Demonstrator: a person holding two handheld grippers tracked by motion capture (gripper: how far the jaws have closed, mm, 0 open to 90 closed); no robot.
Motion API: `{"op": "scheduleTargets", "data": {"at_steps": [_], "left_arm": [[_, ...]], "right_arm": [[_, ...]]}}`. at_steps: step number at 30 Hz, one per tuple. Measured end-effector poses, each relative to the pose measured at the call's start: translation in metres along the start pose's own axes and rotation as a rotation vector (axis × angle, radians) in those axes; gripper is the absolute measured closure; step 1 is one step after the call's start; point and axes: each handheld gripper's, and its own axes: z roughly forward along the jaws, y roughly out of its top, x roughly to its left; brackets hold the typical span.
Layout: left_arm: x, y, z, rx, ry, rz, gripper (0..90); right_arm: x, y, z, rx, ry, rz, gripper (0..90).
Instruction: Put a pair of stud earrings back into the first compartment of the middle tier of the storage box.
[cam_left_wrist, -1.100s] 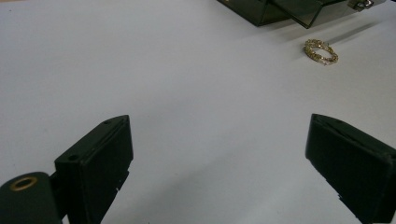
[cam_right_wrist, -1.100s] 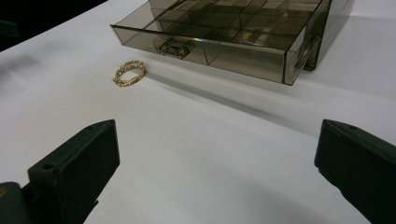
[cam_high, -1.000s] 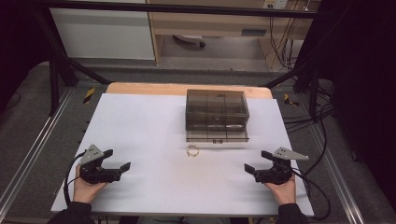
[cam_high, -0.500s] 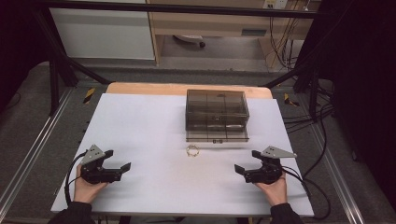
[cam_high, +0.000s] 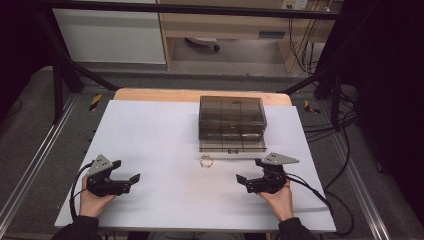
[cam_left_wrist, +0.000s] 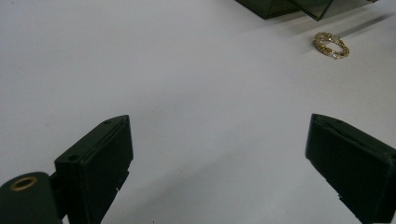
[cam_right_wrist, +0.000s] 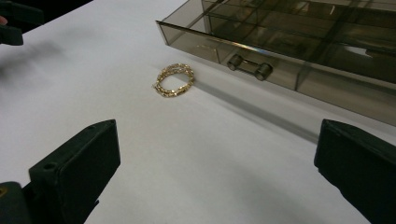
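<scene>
Table with white cover spans middle of the high view, unchanged across the last second. Organizer box, smoky clear plastic with divided compartments, sits upper centre right; its bottom drawer is pulled out toward the person, same as before, handle visible in the right gripper view. Contents of the compartments too dim to tell.

Right gripper is what changed: it has slid from the lower right of the high view inward and slightly up, now near the middle, nose aimed left toward the bracelet. Jaws spread wide, nothing between them; the right gripper view shows both black jaws at the bottom corners with bare table between. Left gripper at lower left has not moved, jaws also spread wide and empty.

Gold bracelet, small beaded ring, lies flat on the table just in front of the open drawer, not touching it, centre of the high view. In the right gripper view bracelet is upper left of centre, ahead of the jaws but apart. In the left gripper view bracelet is far upper right, well apart.

Judgement: right hand has started the reach for the bracelet, likely to drop it in the drawer; pick not yet made, approach needs more travel and lowering.
</scene>
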Motion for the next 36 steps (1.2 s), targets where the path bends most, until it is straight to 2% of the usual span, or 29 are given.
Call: {"op": "scheduleTargets", "data": {"at_steps": [8, 18, 23, 27, 31, 36], "left_arm": [[0.0, 0.0, 0.002, 0.008, 0.002, 0.004, 7.3], [-0.001, 0.0, 0.002, 0.012, 0.002, 0.008, 7.3], [0.0, 0.0, 0.002, 0.01, 0.001, 0.009, 7.3], [0.0, 0.0, 0.002, 0.011, -0.001, 0.012, 7.3], [0.0, -0.001, 0.002, 0.01, -0.001, 0.01, 7.3], [0.0, -0.001, 0.002, 0.012, -0.002, 0.01, 7.3]], "right_arm": [[0.017, 0.013, 0.021, 0.01, 0.016, -0.013, 1.2], [0.042, 0.027, 0.058, 0.047, 0.039, -0.052, 3.2], [0.049, 0.03, 0.075, 0.067, 0.06, -0.06, 8.6], [0.053, 0.033, 0.085, 0.085, 0.059, -0.073, 15.5], [0.053, 0.034, 0.094, 0.098, 0.063, -0.058, 21.3], [0.054, 0.035, 0.105, 0.107, 0.061, -0.074, 25.7]]}}
